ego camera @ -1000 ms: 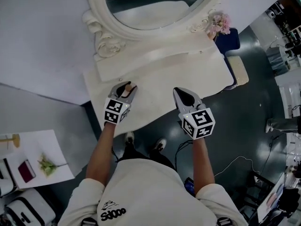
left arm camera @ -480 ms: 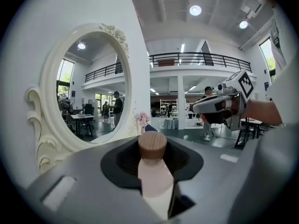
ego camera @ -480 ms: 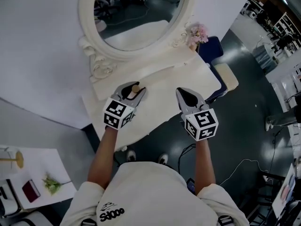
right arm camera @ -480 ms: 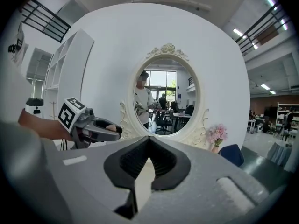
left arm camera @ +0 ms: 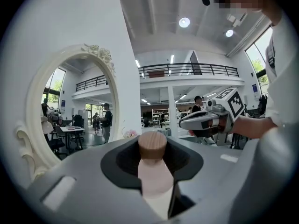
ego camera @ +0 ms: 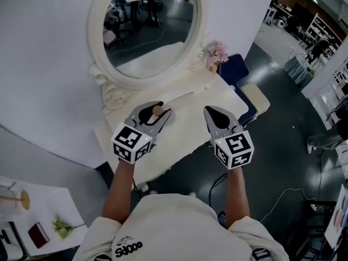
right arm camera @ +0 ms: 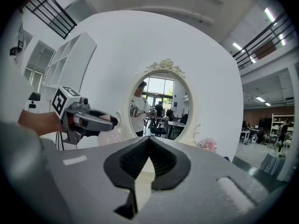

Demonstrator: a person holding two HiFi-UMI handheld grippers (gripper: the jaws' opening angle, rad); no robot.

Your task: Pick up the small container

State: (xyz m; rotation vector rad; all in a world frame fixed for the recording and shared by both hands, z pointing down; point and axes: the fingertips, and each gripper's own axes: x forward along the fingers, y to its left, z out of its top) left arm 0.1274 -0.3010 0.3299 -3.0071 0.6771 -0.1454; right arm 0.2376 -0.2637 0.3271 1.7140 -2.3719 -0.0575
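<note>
The small container (ego camera: 156, 111) is a pale pink bottle with a round wooden stopper. My left gripper (ego camera: 158, 112) is shut on it and holds it upright above the white dressing table (ego camera: 187, 121). In the left gripper view the bottle (left arm camera: 152, 174) stands between the dark pads, its stopper sticking up above them. My right gripper (ego camera: 213, 113) hovers to the right at about the same height, shut with nothing in it. The right gripper view shows its tips (right arm camera: 149, 141) meeting, with the left gripper (right arm camera: 93, 120) off to the left.
An oval mirror in a carved white frame (ego camera: 97, 64) stands at the back of the table. Pink flowers (ego camera: 216, 51) sit at its right end, beside a blue chair (ego camera: 235, 69). A low white side table (ego camera: 32, 216) with small items is at the lower left.
Both grippers have lifted up and away from the tabletop, the left one carrying the bottle. The head view has tilted up, showing more of the mirror.
</note>
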